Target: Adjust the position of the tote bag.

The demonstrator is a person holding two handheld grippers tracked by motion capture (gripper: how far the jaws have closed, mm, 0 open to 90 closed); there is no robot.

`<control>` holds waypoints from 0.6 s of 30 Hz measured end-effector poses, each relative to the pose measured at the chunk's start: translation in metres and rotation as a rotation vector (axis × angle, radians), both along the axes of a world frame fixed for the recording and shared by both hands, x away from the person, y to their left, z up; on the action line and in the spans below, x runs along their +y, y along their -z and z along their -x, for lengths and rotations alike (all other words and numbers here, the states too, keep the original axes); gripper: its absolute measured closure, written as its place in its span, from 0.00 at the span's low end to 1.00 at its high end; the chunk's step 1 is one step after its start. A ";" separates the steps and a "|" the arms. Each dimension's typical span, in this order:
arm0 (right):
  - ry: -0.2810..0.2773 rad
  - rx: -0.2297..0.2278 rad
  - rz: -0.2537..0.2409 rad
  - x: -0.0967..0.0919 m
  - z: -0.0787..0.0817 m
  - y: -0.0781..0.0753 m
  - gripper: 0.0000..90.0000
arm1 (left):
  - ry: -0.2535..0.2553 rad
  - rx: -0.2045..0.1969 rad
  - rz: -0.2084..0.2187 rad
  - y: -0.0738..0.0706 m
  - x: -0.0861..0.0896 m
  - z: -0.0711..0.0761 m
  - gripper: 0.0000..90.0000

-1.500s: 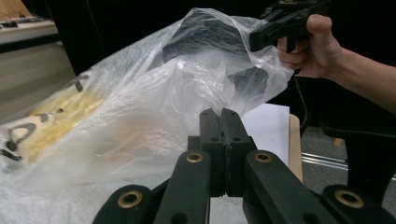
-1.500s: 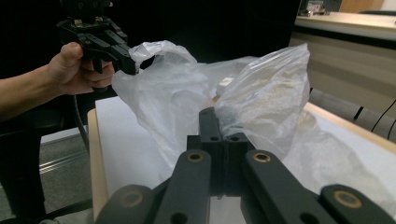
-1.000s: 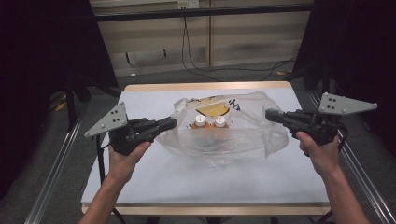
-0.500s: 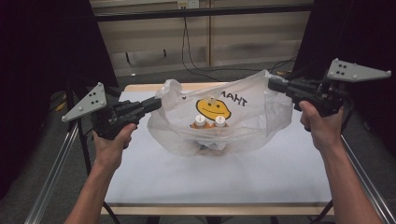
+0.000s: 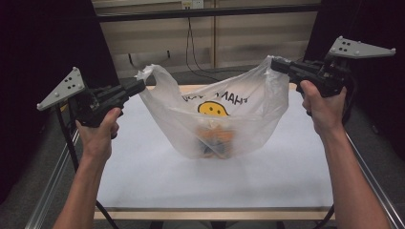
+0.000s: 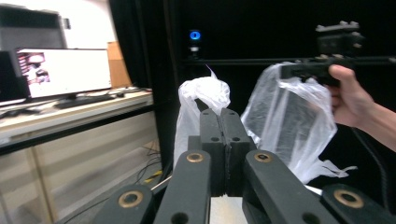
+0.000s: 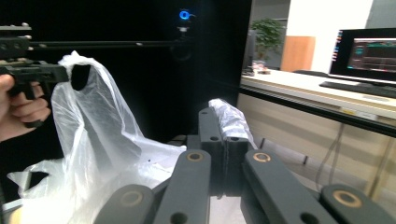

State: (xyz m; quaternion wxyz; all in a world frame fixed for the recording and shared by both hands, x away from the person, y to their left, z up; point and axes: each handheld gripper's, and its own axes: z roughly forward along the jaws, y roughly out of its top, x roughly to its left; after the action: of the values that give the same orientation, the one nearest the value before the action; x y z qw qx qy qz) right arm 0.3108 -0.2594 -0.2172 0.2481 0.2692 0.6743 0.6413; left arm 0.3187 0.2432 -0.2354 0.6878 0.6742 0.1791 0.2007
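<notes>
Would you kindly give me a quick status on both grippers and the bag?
Left gripper shut on one bag handle, right gripper shut on the other. Plastic bag hangs open between them, bottom near the table. Nothing in the way.

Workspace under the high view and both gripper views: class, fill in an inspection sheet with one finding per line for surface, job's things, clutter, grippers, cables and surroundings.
Surface: white table with a pale wooden edge.
Job's things: clear plastic bag with a yellow smiley print, held up by its two handles; orange and dark contents sag at its bottom, too blurred to name.
Clutter: nothing seen on the table besides the bag.
Grippers: left gripper shut on the left handle; right gripper shut on the right handle.
Cables: black cable hangs down the back wall.
Surroundings: dark curtains at both sides; monitor on a side desk.
</notes>
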 end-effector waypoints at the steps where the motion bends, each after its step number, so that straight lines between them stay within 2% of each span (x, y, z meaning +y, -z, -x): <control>1: 0.000 0.000 0.000 0.000 0.000 0.000 1.00 | 0.000 0.000 0.000 0.000 0.000 0.000 1.00; 3: 0.016 0.003 -0.008 -0.004 -0.002 0.002 1.00 | -0.031 0.021 0.027 0.004 0.005 -0.004 1.00; 4: 0.045 0.008 -0.008 -0.010 -0.004 0.006 1.00 | -0.042 0.035 0.029 0.010 0.012 -0.009 1.00; 7: 0.057 0.021 -0.030 -0.018 -0.004 0.012 1.00 | -0.047 0.052 0.036 0.017 0.014 -0.010 1.00; 8: 0.063 0.038 -0.037 -0.023 -0.004 0.021 1.00 | -0.037 0.054 -0.011 0.025 0.013 -0.010 1.00; 9: 0.063 0.038 -0.037 -0.023 -0.004 0.021 1.00 | -0.037 0.054 -0.011 0.025 0.013 -0.010 1.00; 10: 0.066 0.048 -0.029 -0.024 -0.003 0.026 1.00 | -0.041 0.059 -0.032 0.032 0.009 -0.010 1.00; 11: 0.066 0.048 -0.029 -0.024 -0.003 0.026 1.00 | -0.041 0.059 -0.032 0.032 0.009 -0.010 1.00; 12: 0.060 0.052 -0.031 -0.023 -0.003 0.029 1.00 | -0.035 0.061 -0.051 0.035 0.008 -0.010 1.00; 13: 0.058 0.056 -0.019 -0.021 -0.003 0.033 1.00 | -0.036 0.065 -0.045 0.038 0.006 -0.010 1.00; 18: 0.042 0.066 0.015 -0.015 -0.001 0.042 1.00 | -0.032 0.093 -0.063 0.052 0.005 -0.011 1.00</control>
State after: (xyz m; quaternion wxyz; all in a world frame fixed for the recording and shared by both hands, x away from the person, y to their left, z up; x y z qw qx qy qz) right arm 0.3122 -0.2741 -0.2589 0.2411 0.3024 0.6812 0.6217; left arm 0.3294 0.2486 -0.2876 0.6538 0.7012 0.2154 0.1858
